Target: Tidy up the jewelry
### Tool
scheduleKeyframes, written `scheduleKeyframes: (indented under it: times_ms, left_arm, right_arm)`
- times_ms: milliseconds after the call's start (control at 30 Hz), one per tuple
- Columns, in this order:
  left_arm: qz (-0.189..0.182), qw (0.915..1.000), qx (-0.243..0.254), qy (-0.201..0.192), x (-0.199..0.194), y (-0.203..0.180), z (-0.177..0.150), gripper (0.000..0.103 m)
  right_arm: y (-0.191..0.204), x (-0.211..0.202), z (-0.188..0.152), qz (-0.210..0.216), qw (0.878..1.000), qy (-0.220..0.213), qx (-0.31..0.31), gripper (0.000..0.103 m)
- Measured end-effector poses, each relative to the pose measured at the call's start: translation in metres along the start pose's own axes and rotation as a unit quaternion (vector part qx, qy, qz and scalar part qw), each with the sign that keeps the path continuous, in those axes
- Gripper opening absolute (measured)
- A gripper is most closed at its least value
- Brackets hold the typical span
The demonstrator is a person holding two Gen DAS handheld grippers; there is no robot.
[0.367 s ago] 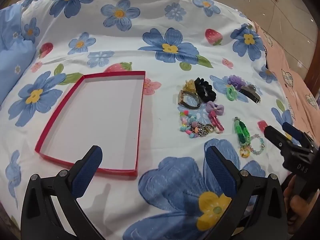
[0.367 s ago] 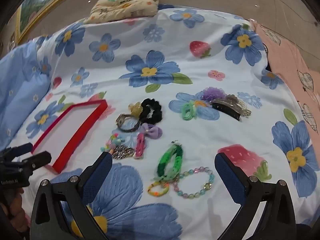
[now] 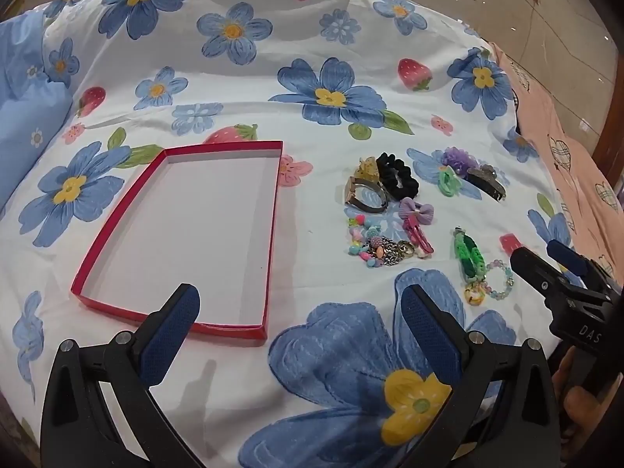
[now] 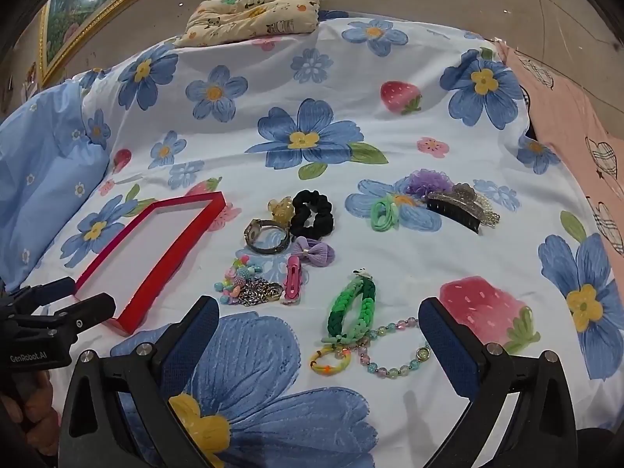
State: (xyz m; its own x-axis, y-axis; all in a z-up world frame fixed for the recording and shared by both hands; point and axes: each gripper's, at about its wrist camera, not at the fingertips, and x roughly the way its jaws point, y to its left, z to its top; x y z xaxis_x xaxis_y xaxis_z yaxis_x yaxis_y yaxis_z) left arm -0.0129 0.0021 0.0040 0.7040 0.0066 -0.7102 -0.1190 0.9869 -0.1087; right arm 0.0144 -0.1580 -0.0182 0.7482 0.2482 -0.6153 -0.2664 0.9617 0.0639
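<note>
A shallow red box with a white floor lies empty on a flowered bed sheet. To its right lies a spread of accessories: a black scrunchie, a metal watch, a purple bow, a pink clip, a green braided band and a bead bracelet. My left gripper hangs open over the box's near right corner. My right gripper stands open just short of the green band and bracelet. Neither holds anything.
A black hair claw, a purple flower tie and a green hair tie lie farther right. A small panda cushion sits at the far edge. A pink sheet borders the right, a blue pillow the left.
Both views have shifted only slightly; the right gripper has crept a little closer to the green band and bracelet. Nothing was taken hold of.
</note>
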Motion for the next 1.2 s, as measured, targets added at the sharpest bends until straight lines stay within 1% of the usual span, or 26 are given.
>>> scheduleKeyframes:
  times_ms: [133, 267, 567, 600, 933, 967, 1200]
  left_arm:
    - [0.002, 1.0000, 0.005, 0.000, -0.001, -0.004, 0.000, 0.103]
    - [0.003, 1.0000, 0.008, 0.000, -0.001, -0.006, 0.002, 0.103]
    - [0.004, 1.0000, 0.006, 0.002, 0.003, -0.011, 0.003, 0.103]
    - [0.003, 1.0000, 0.007, -0.001, 0.001, -0.007, -0.002, 0.103]
    - [0.003, 1.0000, 0.009, 0.001, 0.000, -0.016, -0.001, 0.103]
    - [0.002, 1.0000, 0.008, 0.001, 0.002, -0.009, -0.002, 0.103]
    - [0.003, 0.9999, 0.011, 0.000, 0.005, -0.012, -0.003, 0.103]
  right_arm:
    - [-0.036, -0.008, 0.001, 0.000, 1.000, 0.001, 0.006, 0.103]
    - [-0.046, -0.007, -0.002, 0.008, 1.000, -0.003, 0.016, 0.103]
    - [-0.045, -0.007, -0.001, 0.012, 1.000, -0.005, 0.017, 0.103]
    - [-0.046, -0.007, -0.001, 0.013, 1.000, -0.004, 0.016, 0.103]
    - [-0.045, -0.008, -0.002, 0.017, 1.000, -0.003, 0.017, 0.103]
    - [-0.046, -0.008, -0.002, 0.017, 1.000, -0.003, 0.017, 0.103]
    - [-0.046, -0.009, -0.002, 0.018, 1.000, -0.004, 0.018, 0.103]
